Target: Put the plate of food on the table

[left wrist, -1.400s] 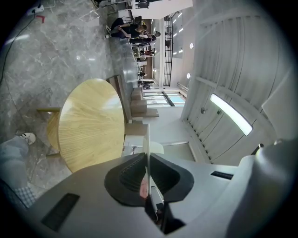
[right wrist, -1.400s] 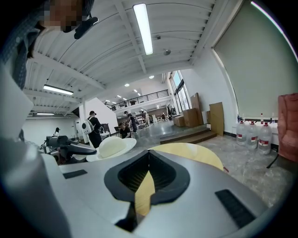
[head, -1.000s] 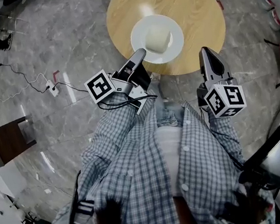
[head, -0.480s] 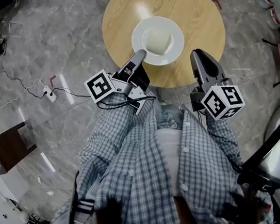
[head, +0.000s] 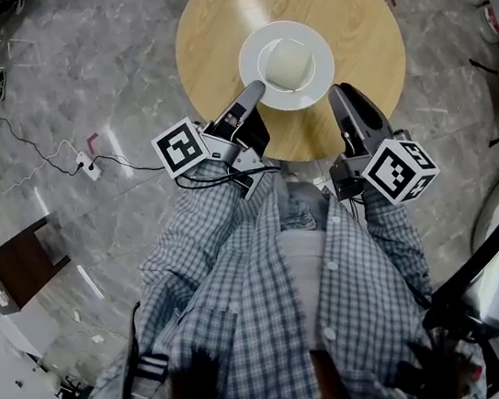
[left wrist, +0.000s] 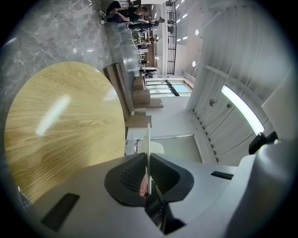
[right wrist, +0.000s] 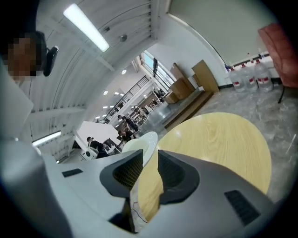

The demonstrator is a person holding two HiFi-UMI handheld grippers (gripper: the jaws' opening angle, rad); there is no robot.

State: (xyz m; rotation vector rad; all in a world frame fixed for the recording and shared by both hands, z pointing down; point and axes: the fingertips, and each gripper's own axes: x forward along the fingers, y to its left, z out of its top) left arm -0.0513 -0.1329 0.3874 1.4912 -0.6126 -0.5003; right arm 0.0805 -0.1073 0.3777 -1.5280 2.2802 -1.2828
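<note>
Overhead, the white plate (head: 257, 51) with its pale block of food (head: 288, 64) lies over the middle of the round wooden table (head: 206, 33), slightly nearer the table's edge on the person's side than its far edge. Left gripper (head: 252, 92): jaws clenched on the plate's near-left rim, which shows edge-on as a thin white line between them in the left gripper view. The plate thus extends straight ahead of these jaws, flat and roughly parallel to the table top. Right gripper (head: 344, 96): jaws parted and empty, poised at the table's near edge, just beside the plate's near-right rim without touching it. In the right gripper view the plate stands ahead and a little to the left of the gap. Whether the plate's base already rests on the table cannot be told. Judged from this, the left gripper alone governs the setting-down: a level descent, then release.
</note>
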